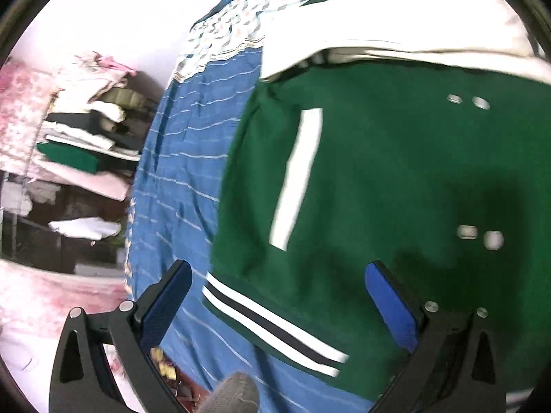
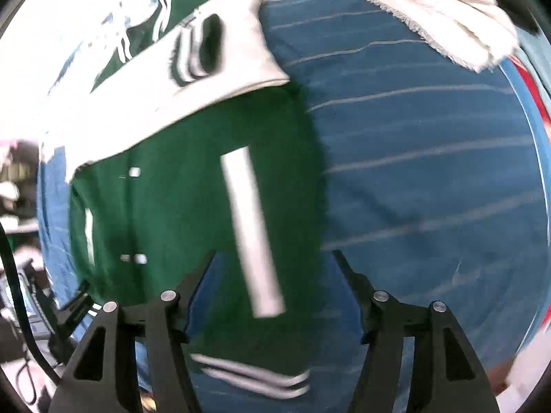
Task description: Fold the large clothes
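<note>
A green varsity jacket (image 1: pixel 396 179) with white pocket stripes, snap buttons and a striped hem (image 1: pixel 272 327) lies flat on a blue striped bedsheet (image 1: pixel 186 186). Its white sleeves (image 1: pixel 396 24) are folded across the chest. My left gripper (image 1: pixel 279 272) is open and empty above the jacket's lower left corner. In the right wrist view the jacket (image 2: pixel 179 213) lies with a white sleeve (image 2: pixel 165 103) folded over it. My right gripper (image 2: pixel 273 258) is open and empty above the jacket's lower right part, near a white pocket stripe (image 2: pixel 251 227).
Shelves with stacked folded clothes (image 1: pixel 79 137) stand left of the bed. A patterned cloth (image 1: pixel 241 20) lies at the bed's far end. A cream towel (image 2: pixel 440 13) lies on the sheet (image 2: pixel 430 172) at the far right. A cable and clutter (image 2: pixel 20 292) sit at the left.
</note>
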`<state>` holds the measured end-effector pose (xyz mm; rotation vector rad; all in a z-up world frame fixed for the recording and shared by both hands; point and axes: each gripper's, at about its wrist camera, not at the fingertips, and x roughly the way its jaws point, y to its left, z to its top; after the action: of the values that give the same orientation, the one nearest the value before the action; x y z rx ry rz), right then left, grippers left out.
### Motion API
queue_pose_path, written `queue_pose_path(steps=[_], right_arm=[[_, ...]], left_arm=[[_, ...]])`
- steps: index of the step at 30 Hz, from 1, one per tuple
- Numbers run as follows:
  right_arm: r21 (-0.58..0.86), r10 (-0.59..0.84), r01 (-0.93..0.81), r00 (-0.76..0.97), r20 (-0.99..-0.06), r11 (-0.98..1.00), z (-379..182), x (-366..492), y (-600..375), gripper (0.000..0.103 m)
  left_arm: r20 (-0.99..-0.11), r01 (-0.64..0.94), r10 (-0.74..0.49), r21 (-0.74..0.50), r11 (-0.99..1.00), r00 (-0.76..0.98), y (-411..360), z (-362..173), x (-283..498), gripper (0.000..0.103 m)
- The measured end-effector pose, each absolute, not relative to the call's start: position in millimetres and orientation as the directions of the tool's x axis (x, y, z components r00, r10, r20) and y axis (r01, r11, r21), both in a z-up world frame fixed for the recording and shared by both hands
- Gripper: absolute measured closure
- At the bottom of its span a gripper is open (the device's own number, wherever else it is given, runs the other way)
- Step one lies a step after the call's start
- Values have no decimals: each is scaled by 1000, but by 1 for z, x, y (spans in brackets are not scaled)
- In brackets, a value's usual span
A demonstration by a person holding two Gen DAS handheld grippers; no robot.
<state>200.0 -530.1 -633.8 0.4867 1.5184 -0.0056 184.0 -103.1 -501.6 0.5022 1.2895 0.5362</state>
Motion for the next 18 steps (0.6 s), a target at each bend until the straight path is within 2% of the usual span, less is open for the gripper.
queue_pose_path(steps=[2,5,7,10,11,12,13,14,16,18], right_arm=[[395,398,282,49,-916,874,-655,214,-545,38],[460,476,245,-9,-879,853,-689,242,-561,38],[481,493,206,-13,-870,853,-706,265,-563,38],[499,499,186,48,-865,847,-714,296,-570,38],[501,499,185,61,-864,845,-717,304,-570,42],[483,478,174,77,-875,858,-722,316,-570,58],[412,406,146,73,-911,899,-726,327,-567,68],[377,372,127,66,-926,917,-730,334,-565,72],[374,370,138,55,-927,917,-735,340,-569,73],[334,330,68,53,-942,940,-730,339,-561,73]], left_arm=[[-744,-119,654,643,757,140,-127,-521,185,0],[-729,-117,681,672,732,72,-149,-555,187,0],[-671,-101,738,731,675,74,-157,-570,188,0],[-649,-121,758,748,652,70,-151,-577,190,0],[-647,-130,760,749,650,68,-147,-578,191,0],[-646,-137,761,749,648,65,-145,-578,192,0],[-648,-146,759,747,649,59,-141,-579,193,0],[-649,-153,759,746,648,51,-139,-579,195,0],[-640,-156,767,754,638,44,-140,-579,197,0],[-630,-157,776,763,627,41,-141,-576,195,0]])
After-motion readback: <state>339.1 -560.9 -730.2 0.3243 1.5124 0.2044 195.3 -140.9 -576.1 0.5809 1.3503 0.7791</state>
